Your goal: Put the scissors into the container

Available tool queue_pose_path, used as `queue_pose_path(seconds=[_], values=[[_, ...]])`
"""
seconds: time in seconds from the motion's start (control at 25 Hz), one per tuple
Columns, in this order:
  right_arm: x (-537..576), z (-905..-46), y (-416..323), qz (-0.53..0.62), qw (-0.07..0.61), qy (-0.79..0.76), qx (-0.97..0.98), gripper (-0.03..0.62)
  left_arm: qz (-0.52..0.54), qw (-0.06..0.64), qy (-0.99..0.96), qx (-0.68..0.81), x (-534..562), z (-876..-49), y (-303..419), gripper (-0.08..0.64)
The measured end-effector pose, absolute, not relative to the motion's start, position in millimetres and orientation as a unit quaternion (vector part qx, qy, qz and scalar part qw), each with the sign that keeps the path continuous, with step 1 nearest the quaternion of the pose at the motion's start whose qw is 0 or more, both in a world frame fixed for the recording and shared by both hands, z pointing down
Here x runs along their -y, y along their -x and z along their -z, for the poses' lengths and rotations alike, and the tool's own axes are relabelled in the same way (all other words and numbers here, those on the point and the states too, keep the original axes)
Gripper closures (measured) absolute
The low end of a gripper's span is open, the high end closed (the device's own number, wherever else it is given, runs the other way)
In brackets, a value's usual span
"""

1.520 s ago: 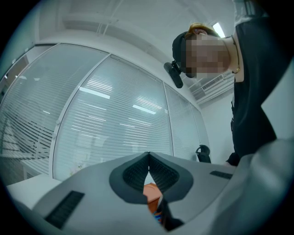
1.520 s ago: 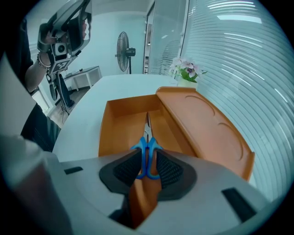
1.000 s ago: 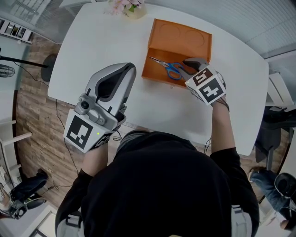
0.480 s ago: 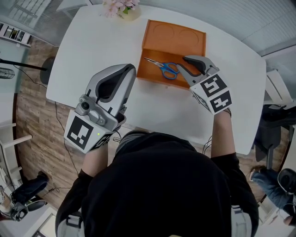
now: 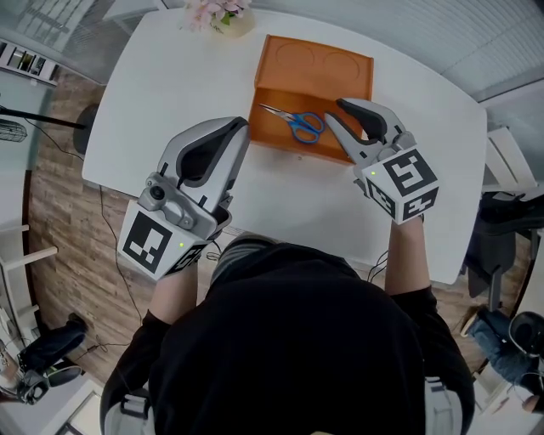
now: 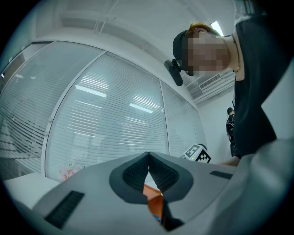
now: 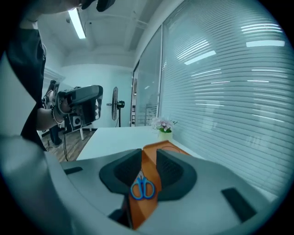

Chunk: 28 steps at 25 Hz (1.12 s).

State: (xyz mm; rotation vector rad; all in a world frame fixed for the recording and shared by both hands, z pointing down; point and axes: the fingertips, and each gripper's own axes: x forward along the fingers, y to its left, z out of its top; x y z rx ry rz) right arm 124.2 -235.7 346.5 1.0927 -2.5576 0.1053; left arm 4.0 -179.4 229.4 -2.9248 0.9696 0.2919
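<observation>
Since the blue-handled scissors [image 5: 295, 124] are seen lying inside the near compartment of the orange container [image 5: 280, 75], blades to the left and handle loops to the right, the placing itself is judged to be done. The right gripper [image 5: 334, 111] is held just beside the container's near right corner. Its jaws are parted and nothing is gripped between them; only the container and the scissors are seen beyond the gap. The left gripper [image 5: 241, 126] is kept near the container's near left corner, its jaws pressed together at the tips and empty.

The scissors are judged light and stiff, with smooth, slippery metal blades and sharp points. If another hold were needed, they would best be taken across the shank beside the plastic loops, where the pair is thickest and balanced.

The compartment is bounded by upright walls, so it is best entered and left from above. Open room is offered by the white table [image 5: 170, 76] to the left and on the near side. A flower pot [image 5: 223, 12] is set at the far edge, well apart from the container. The table's near edge is judged close beneath both grippers.
</observation>
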Motion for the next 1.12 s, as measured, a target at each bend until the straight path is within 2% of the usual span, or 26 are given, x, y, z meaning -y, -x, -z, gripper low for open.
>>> queue_pose_path(seconds=[0.64,1.12], values=[[202.9,-272.9,-139.0,0.019,0.046,-0.408,0.912,0.486,-0.095,0.034,0.947,-0.305,163.3,-226.9,-21.1,0.548],[177.5,-257.0,-152.8,0.036,0.005,-0.418,0.908,0.489,-0.101,0.041,0.946,-0.305,148.9,-223.4,-28.9,0.548]])
